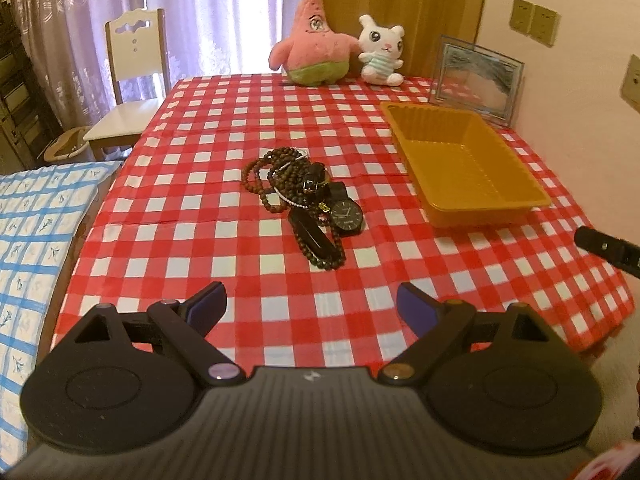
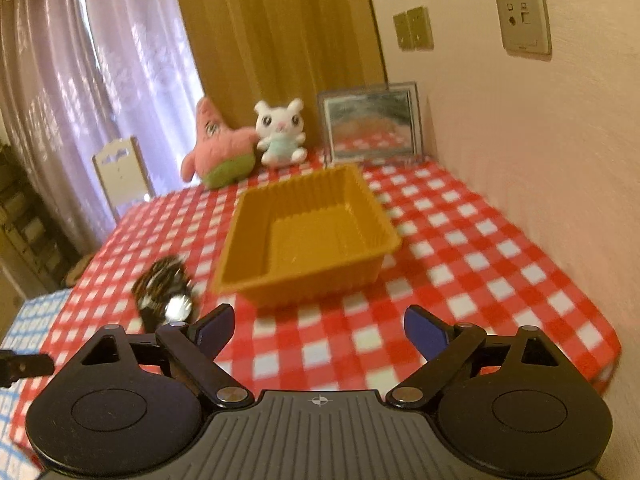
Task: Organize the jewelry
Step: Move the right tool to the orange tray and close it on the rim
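Hovering over the checked tablecloth (image 1: 224, 216), we hold both tongs wide with nothing between the pads: left gripper (image 1: 312, 308), right gripper (image 2: 319, 330). From the left wrist, the jewelry pile (image 1: 300, 196) lies mid-table, dead ahead at twelve o'clock, its long axis running from eleven o'clock far down to five o'clock near. The black watch (image 1: 347, 216) sits at its near right edge, face up. Well apart at two o'clock, the orange tray (image 1: 480, 208) runs lengthwise the same way. From the right wrist the pile blurs at ten o'clock.
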Available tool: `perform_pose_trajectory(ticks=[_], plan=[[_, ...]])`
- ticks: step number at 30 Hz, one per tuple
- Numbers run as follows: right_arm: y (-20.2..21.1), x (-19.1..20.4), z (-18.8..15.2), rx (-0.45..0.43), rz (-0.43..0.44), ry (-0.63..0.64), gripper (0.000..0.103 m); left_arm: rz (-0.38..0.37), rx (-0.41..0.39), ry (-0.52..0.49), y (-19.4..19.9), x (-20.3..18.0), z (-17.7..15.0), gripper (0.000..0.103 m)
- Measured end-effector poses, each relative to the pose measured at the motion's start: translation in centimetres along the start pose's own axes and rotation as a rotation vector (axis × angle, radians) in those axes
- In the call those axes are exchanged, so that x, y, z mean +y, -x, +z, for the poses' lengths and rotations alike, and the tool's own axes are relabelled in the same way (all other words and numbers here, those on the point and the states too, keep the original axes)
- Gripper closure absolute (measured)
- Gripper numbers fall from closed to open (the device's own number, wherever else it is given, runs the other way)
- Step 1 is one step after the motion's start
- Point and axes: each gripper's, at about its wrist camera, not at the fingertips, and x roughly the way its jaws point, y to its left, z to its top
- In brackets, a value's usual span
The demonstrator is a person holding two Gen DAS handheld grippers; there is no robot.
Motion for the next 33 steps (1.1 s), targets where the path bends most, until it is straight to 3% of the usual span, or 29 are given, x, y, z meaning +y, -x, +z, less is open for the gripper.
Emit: perform_pose_trajectory(ticks=[5, 18, 20, 30, 33], plan=[[-4.7, -2.4, 0.9, -0.034, -0.030, -0.021, 0.021, 0.038, 0.023, 0.012, -3.8, -0.8, 1.3, 0.012], [-13.4, -7.0, 1.6, -0.078, -0.077, -0.084, 0.031, 0.103, 0.044, 0.077, -10.8, -1.5, 4.4, 0.012], [-14.5, -7.0, 1.5, -0.079, -0.081, -0.084, 0.041, 0.112, 0.049, 0.080, -11.4, -1.6, 4.5, 0.013], [-18.2, -8.1, 1.1, -0.114, -0.066, -0.157, 0.064, 0.151, 0.082, 0.104, -13.3, -1.7, 4.3, 0.014], [-18.6, -8.2, 1.3, -0.110, -0.052, -0.177, 0.080, 0.159, 0.097, 0.106, -13.6, -1.8, 4.2, 0.014]])
